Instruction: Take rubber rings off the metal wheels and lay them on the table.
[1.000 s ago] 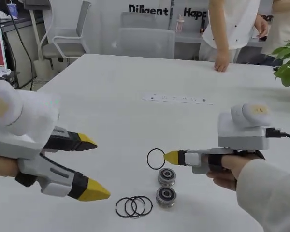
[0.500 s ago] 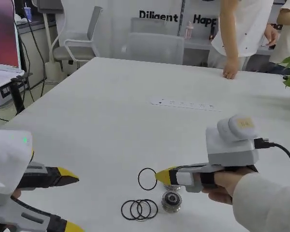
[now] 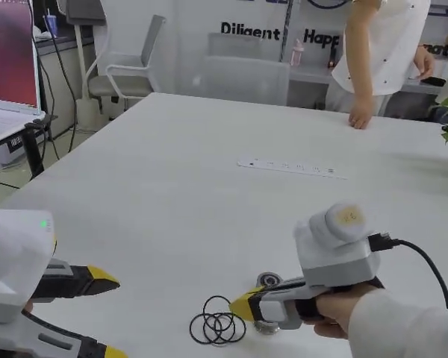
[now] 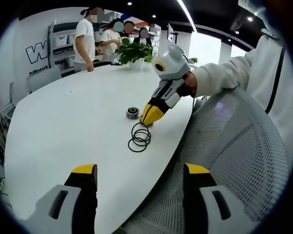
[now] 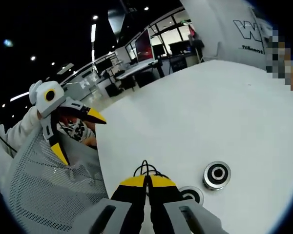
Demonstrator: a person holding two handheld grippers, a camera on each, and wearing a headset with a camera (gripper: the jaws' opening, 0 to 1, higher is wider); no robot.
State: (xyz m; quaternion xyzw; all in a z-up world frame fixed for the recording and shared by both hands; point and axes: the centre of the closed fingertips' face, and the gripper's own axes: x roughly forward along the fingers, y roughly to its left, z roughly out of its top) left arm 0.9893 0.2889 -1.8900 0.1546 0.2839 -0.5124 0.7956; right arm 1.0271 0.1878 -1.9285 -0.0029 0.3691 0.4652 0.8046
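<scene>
The right tool (image 3: 240, 306) is low over the white desk (image 3: 209, 186), close to its near edge. Its yellow-tipped jaws are squeezed together, and a thin black rubber ring (image 3: 216, 304) runs out from between the tips. From where I stand it looks pinched there. The ring's lower side dips onto a small heap of black rubber rings (image 3: 219, 328), which lie overlapping on the desk just in front of the tool's nose.

Two round metal wheels with dark centres lie flat beside that tool. The farther wheel (image 3: 269, 280) sits just beyond the tool's body. The nearer wheel (image 3: 263, 327) is half hidden beneath it. In the right gripper view the two wheels are close together, to the right of the clenched jaws.

The left tool (image 3: 104, 317) is well off to the left, out past the desk's edge. Its jaws are spread wide and grasp nothing. In the left gripper view they frame the desk edge and a grey mesh chair back (image 4: 224, 146).

Farther along the desk is a flat white power strip (image 3: 291, 168). At the far side a person in a white top rests a hand (image 3: 361, 118) on the surface.
</scene>
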